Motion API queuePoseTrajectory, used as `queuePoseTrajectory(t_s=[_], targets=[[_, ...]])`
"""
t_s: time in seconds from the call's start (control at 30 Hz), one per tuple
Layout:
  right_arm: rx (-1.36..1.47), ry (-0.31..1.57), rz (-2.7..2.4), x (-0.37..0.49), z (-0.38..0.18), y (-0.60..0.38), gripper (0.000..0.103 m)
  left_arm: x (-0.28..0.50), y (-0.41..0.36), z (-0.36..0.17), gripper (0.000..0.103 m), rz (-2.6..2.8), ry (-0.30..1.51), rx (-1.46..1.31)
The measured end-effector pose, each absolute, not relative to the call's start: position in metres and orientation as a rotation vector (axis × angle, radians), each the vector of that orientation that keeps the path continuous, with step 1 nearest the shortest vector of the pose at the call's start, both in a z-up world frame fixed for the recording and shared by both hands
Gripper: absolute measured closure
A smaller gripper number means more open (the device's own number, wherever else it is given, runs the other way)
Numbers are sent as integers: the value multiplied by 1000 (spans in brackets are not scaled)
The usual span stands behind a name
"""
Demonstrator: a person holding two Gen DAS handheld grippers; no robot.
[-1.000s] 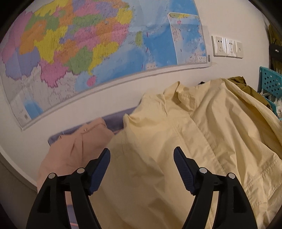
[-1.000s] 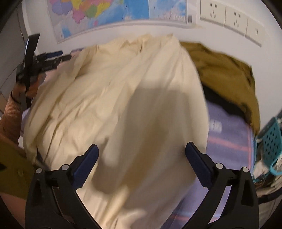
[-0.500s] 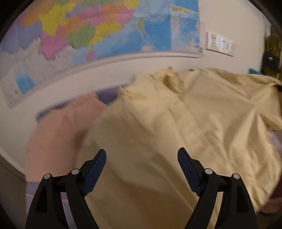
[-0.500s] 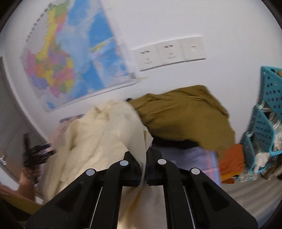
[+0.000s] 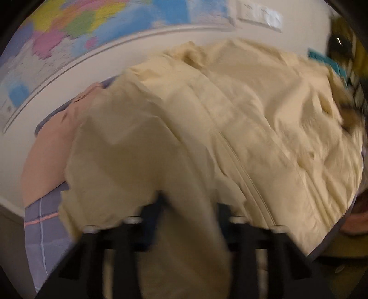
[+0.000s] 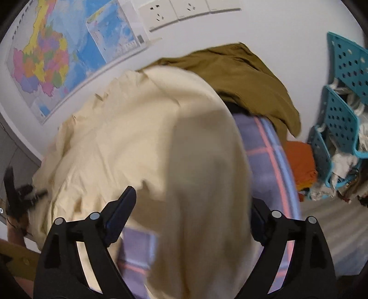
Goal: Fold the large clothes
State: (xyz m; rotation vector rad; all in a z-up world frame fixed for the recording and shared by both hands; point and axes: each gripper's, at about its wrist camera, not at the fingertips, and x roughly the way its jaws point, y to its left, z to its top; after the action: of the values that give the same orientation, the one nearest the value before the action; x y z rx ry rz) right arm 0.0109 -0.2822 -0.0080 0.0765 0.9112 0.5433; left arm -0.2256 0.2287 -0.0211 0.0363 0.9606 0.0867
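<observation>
A large pale yellow jacket [image 5: 230,128] lies spread over a purple checked bed sheet [image 5: 43,225]; it also shows in the right wrist view [image 6: 142,142]. My left gripper [image 5: 187,214] is blurred and its fingers are partly closed around a fold of the jacket's near hem. My right gripper [image 6: 193,214] is open, its fingers wide apart with a loose flap of the jacket hanging between them. The left gripper also shows at the far left of the right wrist view [image 6: 13,197].
A pink garment [image 5: 50,147] lies left of the jacket. An olive-brown garment [image 6: 248,78] lies behind it, an orange one [image 6: 301,161] at the bed's right. Teal baskets [image 6: 340,119] stand right. A map [image 6: 69,53] and sockets [image 6: 184,9] hang on the wall.
My right gripper, shut on the jacket half a second ago, has opened and let it go. My left gripper has dropped to the near hem and closed in on a fold.
</observation>
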Motion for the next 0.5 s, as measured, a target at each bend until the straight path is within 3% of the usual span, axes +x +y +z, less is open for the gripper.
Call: queuePoseTrajectory(t_s=[0.07,0.13,0.17,0.2,0.23,0.27,0.3,0.33,0.43,0.5], targets=[[111,935,549,9,-14,-292,26,-228,255,6,95,168,903,3],[137,944,579,7,-15,-302,57,-231,295,40,95,282,824,-44],[145,945,583,6,-13,-305,65,-234,313,53,95,330,800,-74],[152,935,591,5,-9,-308,81,-238,335,67,94,392,770,-100],[178,919,609,3,-2,-312,84,-240,351,76,92,449,751,-107],[203,906,632,2,4,-316,85,-242,372,83,81,542,752,-91],[226,887,657,1,14,-319,85,-241,384,84,62,600,764,-67],[238,869,678,0,24,-320,85,-239,394,83,51,654,781,-33],[268,803,770,-7,65,-318,86,-233,402,73,44,794,827,76],[272,786,856,-12,87,-308,86,-239,404,76,40,762,786,6]])
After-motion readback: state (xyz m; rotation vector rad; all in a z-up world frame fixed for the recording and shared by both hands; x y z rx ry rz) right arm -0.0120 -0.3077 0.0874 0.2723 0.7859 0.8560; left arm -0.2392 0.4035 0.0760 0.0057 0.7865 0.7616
